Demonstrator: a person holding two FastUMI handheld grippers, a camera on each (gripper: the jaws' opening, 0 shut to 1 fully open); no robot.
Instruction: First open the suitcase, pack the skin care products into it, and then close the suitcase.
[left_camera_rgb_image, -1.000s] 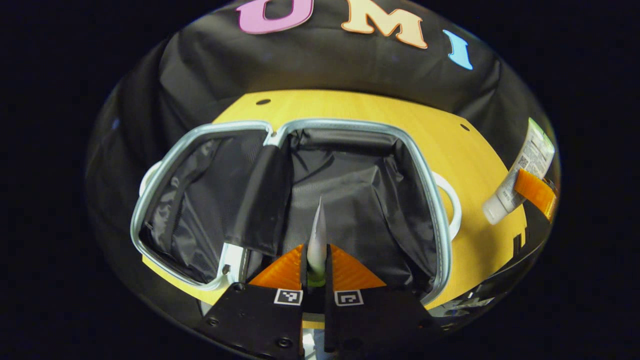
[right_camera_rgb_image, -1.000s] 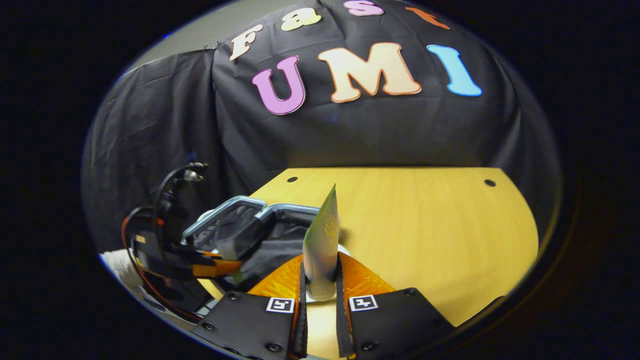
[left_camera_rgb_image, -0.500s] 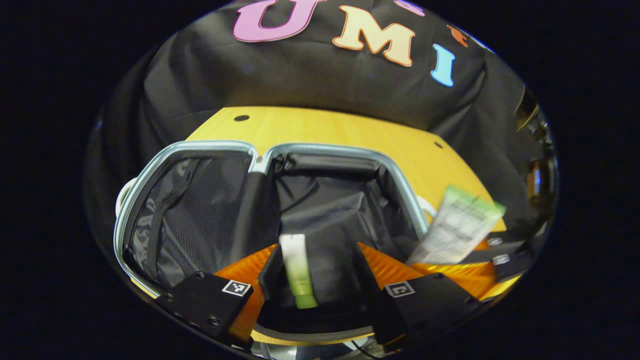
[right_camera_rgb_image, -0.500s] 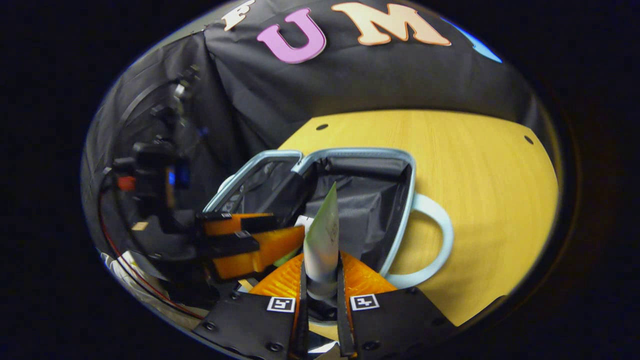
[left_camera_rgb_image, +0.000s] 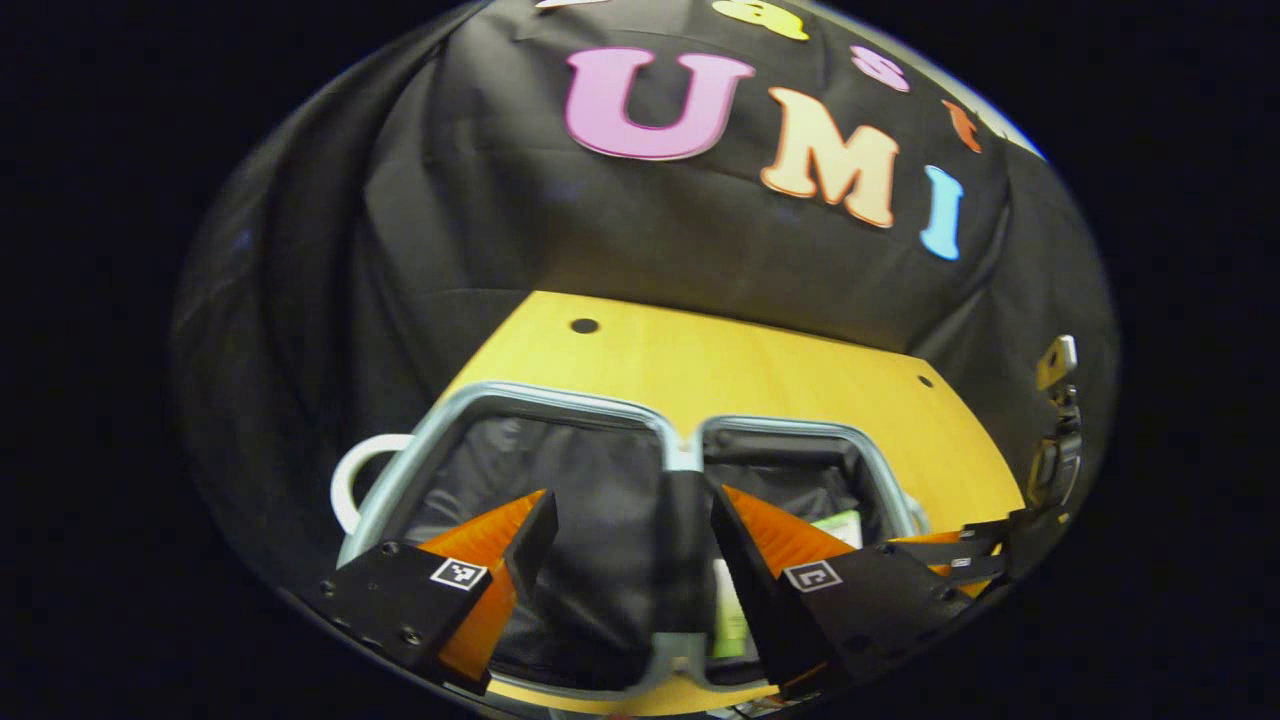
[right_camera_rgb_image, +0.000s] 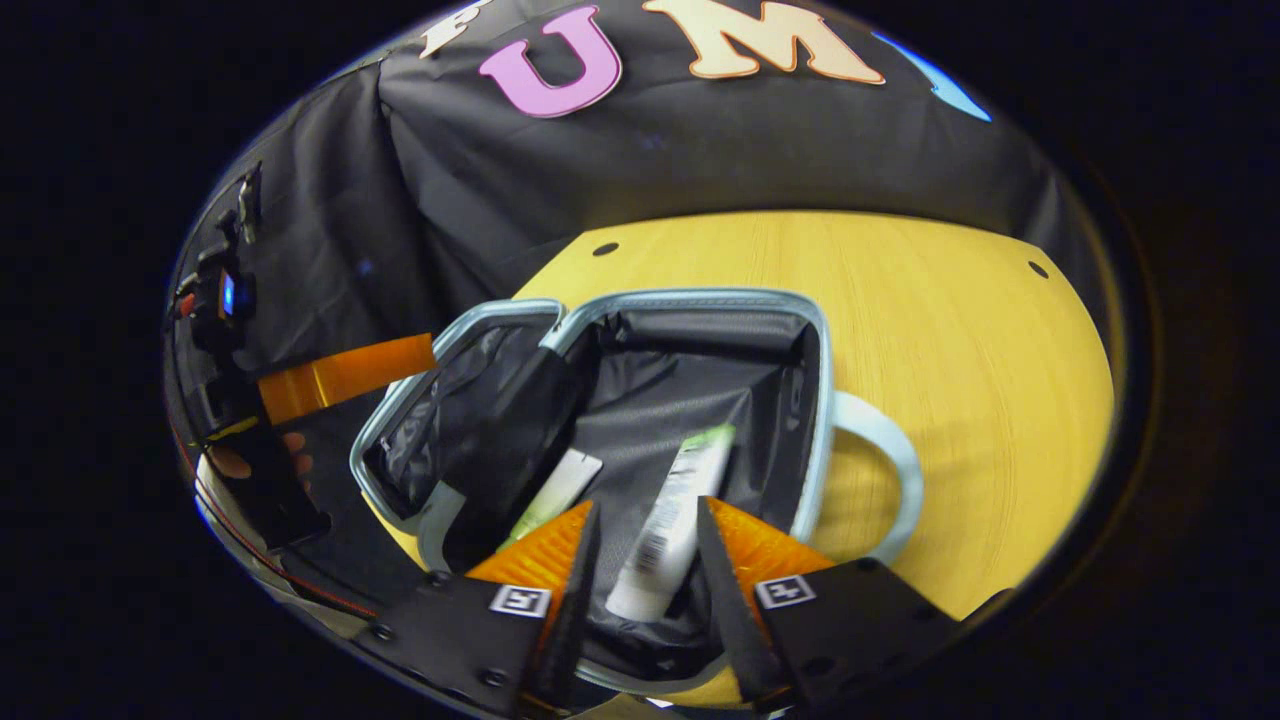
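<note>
The open suitcase (right_camera_rgb_image: 700, 298) lies on the wooden table, its black lining showing inside a pale blue rim. Two skin care tubes rest in its right half: a white and green tube (right_camera_rgb_image: 670, 520) and a smaller tube (right_camera_rgb_image: 555, 492) to its left. My right gripper (right_camera_rgb_image: 648, 508) hangs open just above the larger tube, touching nothing. In the left gripper view the suitcase (left_camera_rgb_image: 560, 398) sits below my open, empty left gripper (left_camera_rgb_image: 630, 500). A tube's label (left_camera_rgb_image: 836, 524) peeks out past that gripper's right finger.
The wooden table (right_camera_rgb_image: 950, 330) stretches to the right and behind the case. A white handle (right_camera_rgb_image: 885, 470) juts from the case's right side, another handle (left_camera_rgb_image: 350, 475) from its left. The left gripper's orange finger (right_camera_rgb_image: 345, 370) and a hand (right_camera_rgb_image: 290, 455) hover left of the case.
Both grippers opened and dropped their tubes into the suitcase's right half. The left gripper then rose and drew back toward the left; the right one stays low over the case.
</note>
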